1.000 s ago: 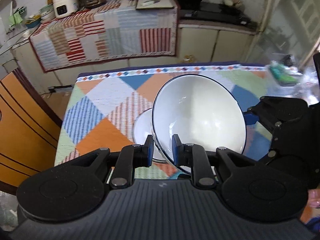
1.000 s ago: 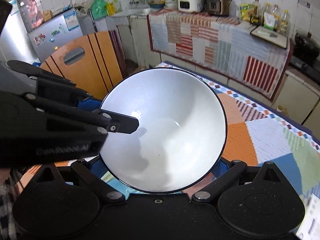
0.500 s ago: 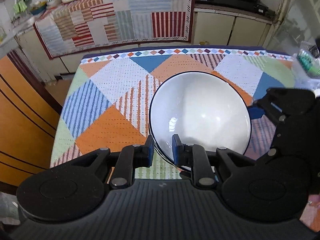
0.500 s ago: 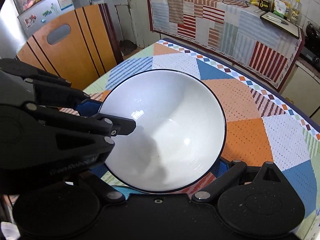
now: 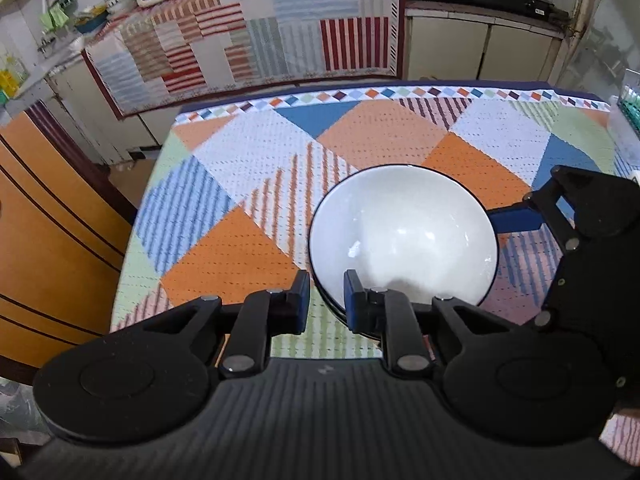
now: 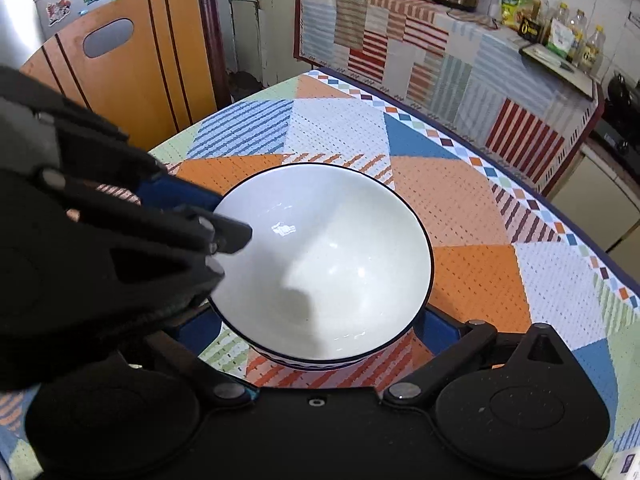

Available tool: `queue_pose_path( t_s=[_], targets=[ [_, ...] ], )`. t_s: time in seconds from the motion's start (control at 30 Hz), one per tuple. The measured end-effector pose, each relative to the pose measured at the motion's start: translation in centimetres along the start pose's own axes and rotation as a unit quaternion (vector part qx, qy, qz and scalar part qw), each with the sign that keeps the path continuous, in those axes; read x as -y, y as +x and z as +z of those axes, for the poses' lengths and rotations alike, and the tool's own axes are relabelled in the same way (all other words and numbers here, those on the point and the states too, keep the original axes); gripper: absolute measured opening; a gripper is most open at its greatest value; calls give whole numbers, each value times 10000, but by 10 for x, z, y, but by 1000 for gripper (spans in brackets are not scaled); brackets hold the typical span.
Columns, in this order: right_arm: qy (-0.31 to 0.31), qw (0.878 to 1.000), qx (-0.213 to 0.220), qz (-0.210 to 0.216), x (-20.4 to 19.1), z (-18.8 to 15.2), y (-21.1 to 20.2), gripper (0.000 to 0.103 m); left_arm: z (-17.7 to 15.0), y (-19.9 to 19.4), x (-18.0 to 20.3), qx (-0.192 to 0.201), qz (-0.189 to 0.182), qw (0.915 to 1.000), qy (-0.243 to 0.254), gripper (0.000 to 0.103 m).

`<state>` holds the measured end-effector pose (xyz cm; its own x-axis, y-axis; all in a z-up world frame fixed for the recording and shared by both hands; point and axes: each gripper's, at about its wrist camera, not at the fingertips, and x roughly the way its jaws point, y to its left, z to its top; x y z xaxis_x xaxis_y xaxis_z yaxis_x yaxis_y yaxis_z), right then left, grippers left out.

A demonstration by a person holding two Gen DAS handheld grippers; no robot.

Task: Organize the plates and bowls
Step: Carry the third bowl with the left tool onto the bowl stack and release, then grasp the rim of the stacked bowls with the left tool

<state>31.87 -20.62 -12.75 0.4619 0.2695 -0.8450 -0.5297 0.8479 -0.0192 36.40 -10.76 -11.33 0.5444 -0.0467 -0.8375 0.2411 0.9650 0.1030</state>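
Stacking looks nearly done: white dark-rimmed ceramic bowl [image 5: 404,236] sits nested on another bowl, rim at 6 o'clock between the left gripper [image 5: 326,306] jaws, slightly parted, while the right gripper [image 6: 316,330] stands spread wide around it; release remains.

Bowl [image 5: 404,240] is plain glossy white with a thin dark rim line. The tablecloth [image 5: 248,184] is a patchwork of orange, blue, white and pale green, some patches striped, with a little diamond border. Gripper fingers [image 5: 298,300] are black with blue pads. The striped counter cloth [image 5: 248,36] at upper left is red, white and grey.
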Motion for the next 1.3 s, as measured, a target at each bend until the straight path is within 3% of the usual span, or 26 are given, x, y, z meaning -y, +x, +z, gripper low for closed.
queue_pose_path(
  t_s=[0.13,0.27,0.3,0.4,0.57,0.77,0.83,0.97,1.1,1.3],
  targets=[
    [53,9998,200,58,5,-5,-9,102,-2,-15,-8,183,-114,9998,-47,19],
    [222,9974,536,434,14,-16,-34,103,-6,-33,-20,332,-255,9991,-45,21],
    [247,9966,623,483,16,-19,-41,103,-7,-37,-23,355,-291,9989,-66,25],
    [183,9935,848,734,19,-28,-61,103,-12,-52,-33,454,-445,9978,-177,53],
    [164,9871,1260,979,21,-46,-88,103,-25,-74,-45,592,-729,9954,-200,54],
    [385,9734,1770,1402,26,-67,-99,103,-46,-89,-56,759,-898,9927,-253,77],
    [495,9743,1707,1385,25,-68,-95,103,-52,-89,-58,827,-862,9925,-257,81],
    [484,9824,1525,966,15,-67,-82,103,-65,-81,-70,1074,-925,9894,-314,90],
    [613,9893,1130,684,9,-63,-60,103,-74,-62,-86,1355,-1098,9840,-353,90],
    [1200,9865,1009,479,0,-55,-36,103,-71,-28,-96,1069,-1430,9823,-574,90]
  ],
)
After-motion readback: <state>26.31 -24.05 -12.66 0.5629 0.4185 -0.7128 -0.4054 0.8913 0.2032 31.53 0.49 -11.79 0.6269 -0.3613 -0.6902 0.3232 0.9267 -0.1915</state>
